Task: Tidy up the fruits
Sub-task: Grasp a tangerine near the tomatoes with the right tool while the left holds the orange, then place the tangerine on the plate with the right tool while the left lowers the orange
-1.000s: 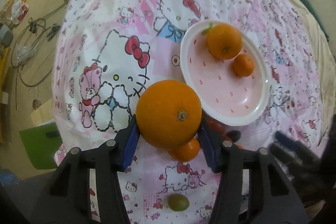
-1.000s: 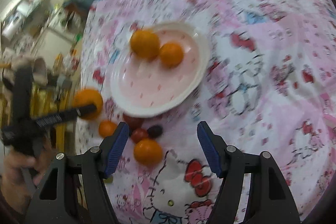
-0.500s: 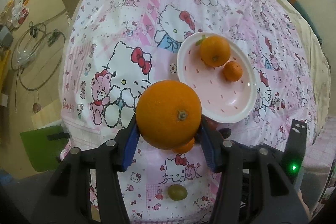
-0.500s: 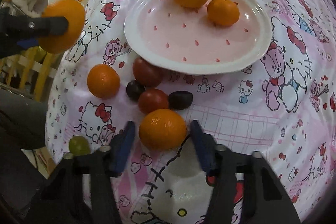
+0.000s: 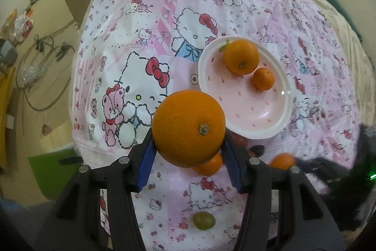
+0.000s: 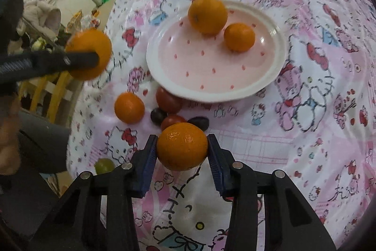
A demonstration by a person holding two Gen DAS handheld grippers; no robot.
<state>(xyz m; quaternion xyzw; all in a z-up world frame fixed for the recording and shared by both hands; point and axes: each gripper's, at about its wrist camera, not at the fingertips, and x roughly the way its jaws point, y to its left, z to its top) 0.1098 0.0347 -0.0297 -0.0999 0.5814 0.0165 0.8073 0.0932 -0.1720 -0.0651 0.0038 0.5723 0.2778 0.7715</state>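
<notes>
My left gripper [image 5: 188, 135] is shut on a large orange [image 5: 189, 127] and holds it above the cloth, left of the pink plate [image 5: 246, 107]. The plate carries a big orange [image 5: 241, 57] and a small one [image 5: 263, 78]. In the right wrist view my right gripper [image 6: 182, 140] is shut on a mandarin [image 6: 182, 146], its blue pads pressing both sides, just in front of the plate [image 6: 211, 58]. The left gripper's orange [image 6: 94, 48] shows at that view's left edge.
Loose fruit lies in front of the plate: a small orange [image 6: 129, 107], two tomatoes [image 6: 168, 99], two dark grapes [image 6: 158, 115] and a green grape [image 6: 104, 165]. The patterned pink cloth [image 6: 305, 133] ends at the table edge on the left, with floor clutter below.
My right gripper came in low over the loose fruit and its jaws closed on the mandarin. The left gripper kept its hold on the large orange and barely moved.
</notes>
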